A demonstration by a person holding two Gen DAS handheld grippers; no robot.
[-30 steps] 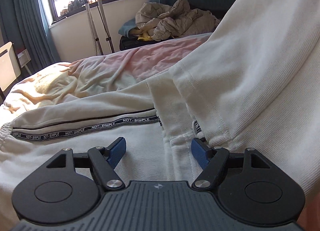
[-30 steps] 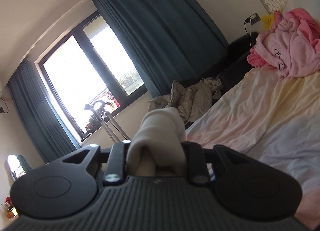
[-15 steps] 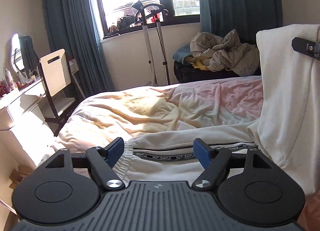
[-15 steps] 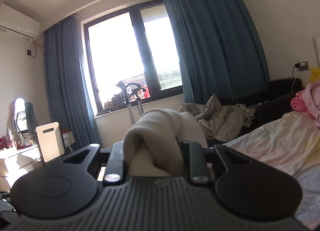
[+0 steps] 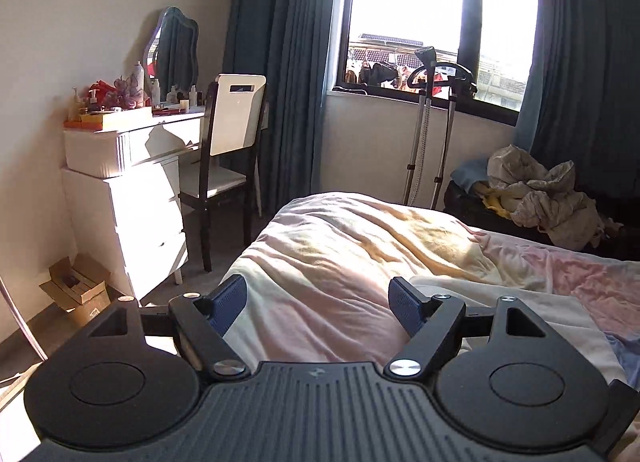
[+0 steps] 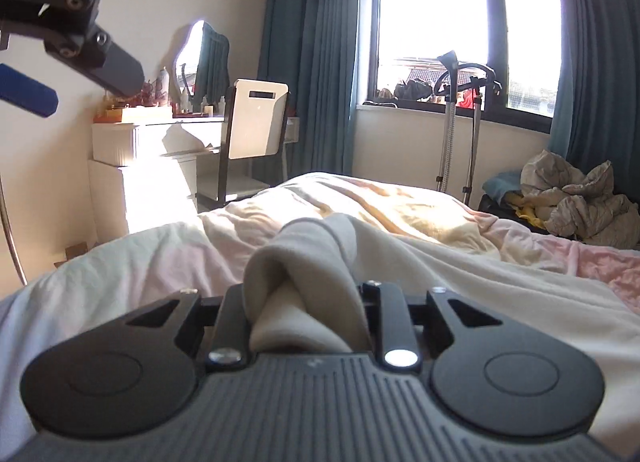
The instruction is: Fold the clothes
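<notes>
A cream-white garment (image 6: 460,286) lies spread on the bed, and a bunched fold of it (image 6: 304,278) is clamped in my right gripper (image 6: 306,302), which sits low over the bed. In the left wrist view only its edge (image 5: 532,318) shows at the right. My left gripper (image 5: 320,302) is open and empty, raised above the bed's foot end, apart from the garment. It also shows at the upper left of the right wrist view (image 6: 60,41), well above the bed.
The bed (image 5: 360,246) has a rumpled pink and yellow sheet. A white dresser (image 5: 132,189) and a chair (image 5: 228,149) stand at the left. A garment steamer stand (image 5: 436,121) is by the window. A heap of beige bedding (image 5: 540,197) lies at the right.
My left gripper rose and swung left, away from the garment. My right gripper came down from high in the air to the bed with the garment's fold in it.
</notes>
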